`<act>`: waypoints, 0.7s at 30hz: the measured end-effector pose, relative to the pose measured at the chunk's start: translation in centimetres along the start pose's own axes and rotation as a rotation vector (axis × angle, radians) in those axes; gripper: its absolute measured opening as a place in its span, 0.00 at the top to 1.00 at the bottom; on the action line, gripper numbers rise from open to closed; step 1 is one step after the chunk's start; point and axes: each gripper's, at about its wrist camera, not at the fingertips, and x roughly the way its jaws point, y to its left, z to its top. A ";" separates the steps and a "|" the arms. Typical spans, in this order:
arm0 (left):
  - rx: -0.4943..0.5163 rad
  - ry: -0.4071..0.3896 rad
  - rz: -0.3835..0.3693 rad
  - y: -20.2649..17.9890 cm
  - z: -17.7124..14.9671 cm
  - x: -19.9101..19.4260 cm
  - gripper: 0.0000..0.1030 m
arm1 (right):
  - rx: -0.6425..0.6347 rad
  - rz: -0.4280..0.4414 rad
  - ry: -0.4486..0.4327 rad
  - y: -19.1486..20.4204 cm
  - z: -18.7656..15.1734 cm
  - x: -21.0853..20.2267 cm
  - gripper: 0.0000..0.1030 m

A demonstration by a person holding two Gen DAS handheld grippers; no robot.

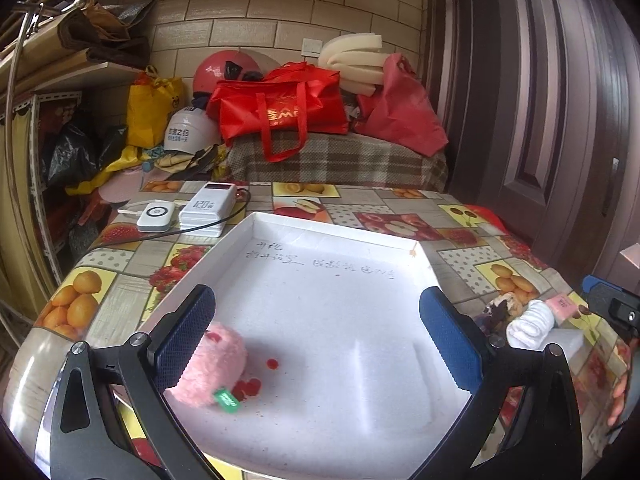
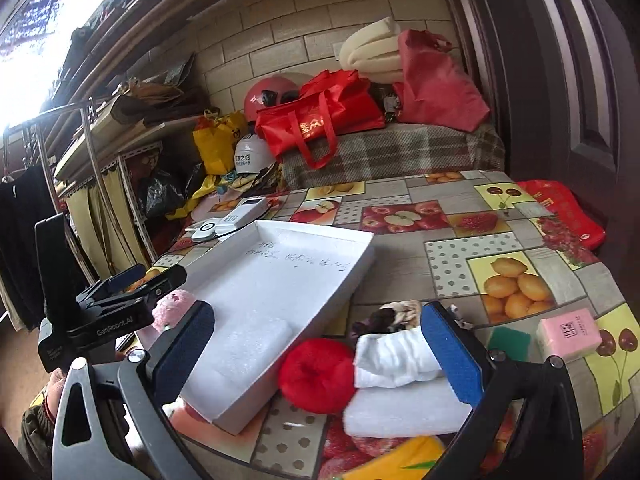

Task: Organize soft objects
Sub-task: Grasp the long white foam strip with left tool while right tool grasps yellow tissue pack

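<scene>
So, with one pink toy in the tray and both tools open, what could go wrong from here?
1. The pink toy lies close to the tray near edge; a nudge from the left tool could possibly push it out.
2. The white cloth, red ball and foam block are crowded together; the right tool may take two things or knock one away.
3. The tray is light-looking; it might slide toward the power bank.

Beige tiled wall (image 1: 248, 12), dark wooden door (image 1: 552, 112), bright window (image 2: 48, 32).
</scene>
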 end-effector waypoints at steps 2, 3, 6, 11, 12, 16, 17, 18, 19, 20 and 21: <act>0.016 0.011 -0.096 -1.6 -0.2 -0.2 0.00 | 0.031 -0.023 0.007 -2.6 -0.2 -1.1 0.00; 0.021 0.022 -0.141 -2.4 -0.4 -0.2 0.00 | 0.035 -0.044 0.026 -3.7 -0.6 -1.4 0.00; 0.064 0.059 -0.218 -4.7 -0.9 0.1 0.00 | 0.020 -0.087 0.116 -5.6 -2.4 -1.6 0.00; 0.131 0.124 -0.257 -6.4 -1.6 1.0 0.00 | -0.043 0.034 0.266 -4.8 -6.0 -1.3 0.00; 0.133 0.133 -0.266 -6.6 -1.7 1.1 0.00 | -0.075 0.048 0.286 -4.1 -6.4 -1.1 0.00; 0.162 0.166 -0.278 -6.9 -2.5 1.6 0.00 | -0.191 0.031 0.352 -2.0 -7.5 0.5 0.00; 0.171 0.177 -0.286 -7.1 -2.7 1.7 0.00 | -0.206 0.029 0.371 -1.7 -7.7 0.8 0.00; 0.182 0.187 -0.296 -7.4 -2.9 1.8 0.00 | -0.214 0.030 0.384 -1.7 -7.9 1.0 0.00; 0.196 0.194 -0.307 -7.8 -3.0 1.8 0.00 | -0.218 0.030 0.397 -1.7 -8.0 1.1 0.00; 0.214 0.199 -0.317 -8.4 -3.1 1.7 0.00 | -0.220 0.023 0.409 -1.8 -8.1 1.3 0.00; 0.236 0.204 -0.325 -9.0 -3.3 1.7 0.00 | -0.220 0.017 0.420 -2.1 -8.2 1.3 0.00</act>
